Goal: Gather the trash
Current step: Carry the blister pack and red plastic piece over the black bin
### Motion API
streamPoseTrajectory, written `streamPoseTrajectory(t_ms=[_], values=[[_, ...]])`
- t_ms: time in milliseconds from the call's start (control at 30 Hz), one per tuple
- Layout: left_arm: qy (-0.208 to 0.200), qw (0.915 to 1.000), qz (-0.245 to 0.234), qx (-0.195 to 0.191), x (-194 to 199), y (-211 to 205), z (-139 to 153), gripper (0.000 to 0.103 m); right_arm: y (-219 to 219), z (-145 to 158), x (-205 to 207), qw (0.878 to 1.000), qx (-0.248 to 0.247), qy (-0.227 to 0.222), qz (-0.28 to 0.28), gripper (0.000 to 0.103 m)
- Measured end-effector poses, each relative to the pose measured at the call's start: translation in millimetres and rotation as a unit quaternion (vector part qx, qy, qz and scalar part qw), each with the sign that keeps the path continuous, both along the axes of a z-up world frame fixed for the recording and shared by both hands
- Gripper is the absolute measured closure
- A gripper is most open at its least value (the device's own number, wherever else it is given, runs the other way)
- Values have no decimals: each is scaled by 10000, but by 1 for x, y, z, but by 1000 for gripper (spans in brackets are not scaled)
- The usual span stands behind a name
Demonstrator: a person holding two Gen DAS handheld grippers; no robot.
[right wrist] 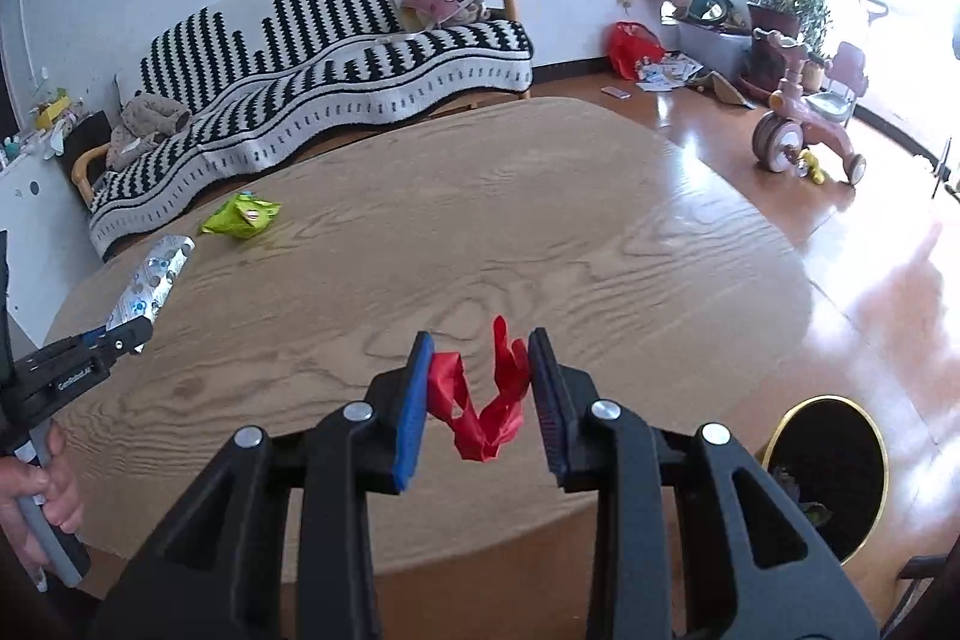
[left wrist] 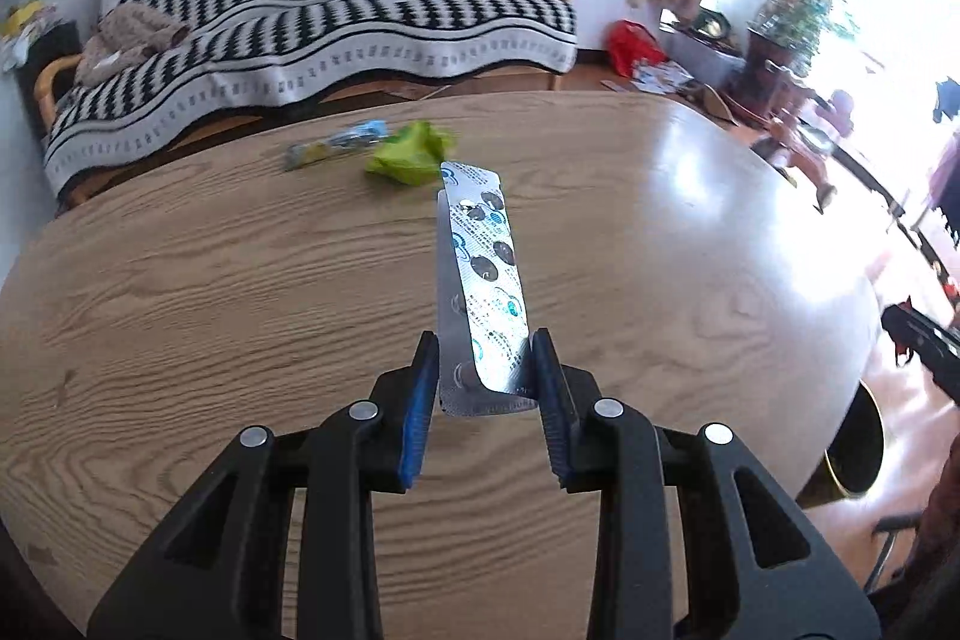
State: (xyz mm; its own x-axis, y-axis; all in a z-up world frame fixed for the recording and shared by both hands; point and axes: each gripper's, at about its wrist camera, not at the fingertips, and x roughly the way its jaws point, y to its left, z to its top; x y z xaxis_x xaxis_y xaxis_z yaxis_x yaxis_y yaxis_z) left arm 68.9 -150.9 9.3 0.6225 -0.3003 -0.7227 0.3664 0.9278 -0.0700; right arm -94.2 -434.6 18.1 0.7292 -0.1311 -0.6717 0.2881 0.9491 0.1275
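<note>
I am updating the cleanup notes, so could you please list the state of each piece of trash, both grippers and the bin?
Left gripper: shut on the blister pack.
Blister pack: held up off the table, pockets look emptied.
Right gripper: shut on the red ribbon.
Red ribbon: crumpled, held between the pads.
Green wrapper: crumpled, lying on the table.
Blue and yellow wrapper: lying on the table.
Bin: open-topped, on the floor, some trash inside.

Each hand-held gripper (left wrist: 485, 358) (right wrist: 479, 358) is black plastic with triangular cutouts, four silver round screws across its linkage, and ribbed blue pads (left wrist: 418, 418) lining both fingers.
</note>
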Motion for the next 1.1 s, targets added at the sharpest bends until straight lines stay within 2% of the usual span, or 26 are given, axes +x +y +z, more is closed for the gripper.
streamPoseTrajectory(t_ms=[167,267,400,467,600,733,900,967,1100], values=[[-149,9991,-387,-27,-17,-39,1,72,-49,3,-31,9988,71,-97,-478,71],[-127,9972,-728,-146,-31,-81,0,72,-89,9,-55,9958,150,-209,-873,71],[-19,9895,-1403,-348,-63,-162,-6,72,-145,14,-95,9890,119,-314,-1440,70],[67,9846,-1692,-434,-78,-200,-8,72,-178,13,-118,9839,199,-315,-1748,70],[239,9691,-2386,-571,-120,-291,-15,72,-229,2,-154,9735,221,-59,-2277,70],[661,9518,-2925,-641,-154,-360,-33,72,-269,-20,-180,9623,442,327,-2664,70],[1215,9350,-3290,-533,-187,-416,-65,72,-308,-53,-197,9456,874,908,-3000,69],[1331,9316,-3350,-457,-191,-429,-75,72,-315,-62,-201,9417,1017,1038,-3034,69],[1426,9271,-3453,-320,-201,-447,-90,72,-318,-63,-199,9416,1079,1047,-3012,68]])
